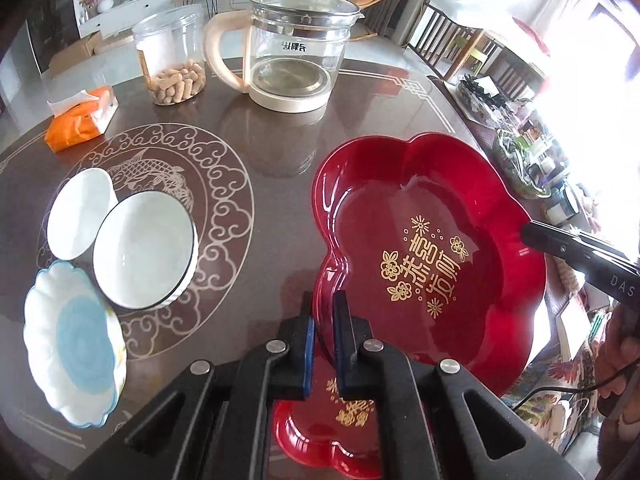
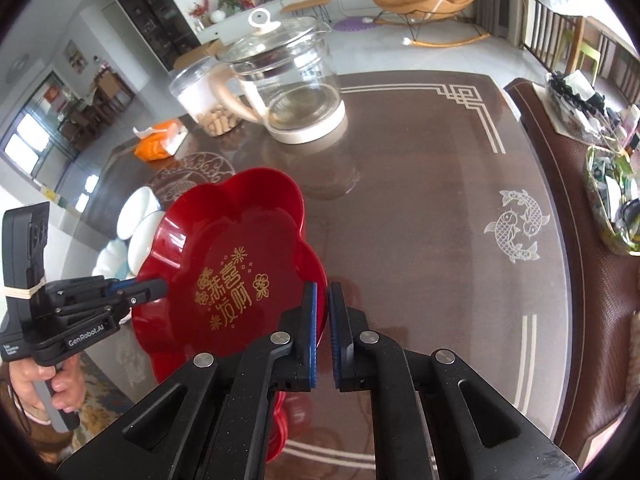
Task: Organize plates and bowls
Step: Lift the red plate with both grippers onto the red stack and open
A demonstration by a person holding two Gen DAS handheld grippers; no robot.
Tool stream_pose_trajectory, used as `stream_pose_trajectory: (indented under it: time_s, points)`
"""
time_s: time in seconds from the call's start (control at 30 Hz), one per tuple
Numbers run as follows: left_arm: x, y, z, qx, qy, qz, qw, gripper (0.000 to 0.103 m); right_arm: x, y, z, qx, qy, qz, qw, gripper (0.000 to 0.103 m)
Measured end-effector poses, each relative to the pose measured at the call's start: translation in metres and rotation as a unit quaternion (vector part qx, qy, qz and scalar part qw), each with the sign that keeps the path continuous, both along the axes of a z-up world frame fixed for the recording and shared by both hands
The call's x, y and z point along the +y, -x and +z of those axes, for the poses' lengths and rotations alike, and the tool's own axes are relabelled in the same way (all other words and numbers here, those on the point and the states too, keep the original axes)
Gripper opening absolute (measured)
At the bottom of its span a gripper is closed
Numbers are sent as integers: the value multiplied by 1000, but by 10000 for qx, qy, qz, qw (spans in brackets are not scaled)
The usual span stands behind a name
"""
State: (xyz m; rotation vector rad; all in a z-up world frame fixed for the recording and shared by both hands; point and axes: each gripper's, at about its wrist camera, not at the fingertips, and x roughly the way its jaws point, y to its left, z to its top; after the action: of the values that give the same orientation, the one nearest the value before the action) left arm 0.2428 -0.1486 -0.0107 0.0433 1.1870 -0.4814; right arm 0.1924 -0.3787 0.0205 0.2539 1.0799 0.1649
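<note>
As both tools pinch, red plate (image 1: 432, 240) tilted

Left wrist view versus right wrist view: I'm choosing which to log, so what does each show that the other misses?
Only the left wrist view shows the blue-centred scalloped plate fully and a second red tray beneath. Only the right wrist view shows the twin-fish inlay and the left gripper from outside. Both show the lifted red tray, kettle and peanut jar.
</note>
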Motion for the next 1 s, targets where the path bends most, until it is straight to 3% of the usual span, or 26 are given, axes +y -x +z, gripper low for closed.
stream_pose_trajectory:
  time_s: [0.23, 0.47, 0.8, 1.0]
  points:
    - [16, 41, -16, -93, -178, -165, 9997, 7, 27, 61, -21, 93, -272, -235, 9993, 8]
    - [16, 56, -39, -140, -296, -290, 9990, 7, 39, 94, -55, 267, -387, -571, 9973, 9]
    - [22, 59, -58, -217, -372, -290, 9987, 9, 64, 112, -69, 79, 57, -519, 9986, 10]
    - [12, 68, -62, -487, -618, -531, 9955, 9, 69, 117, -75, 55, 301, -536, 9981, 10]
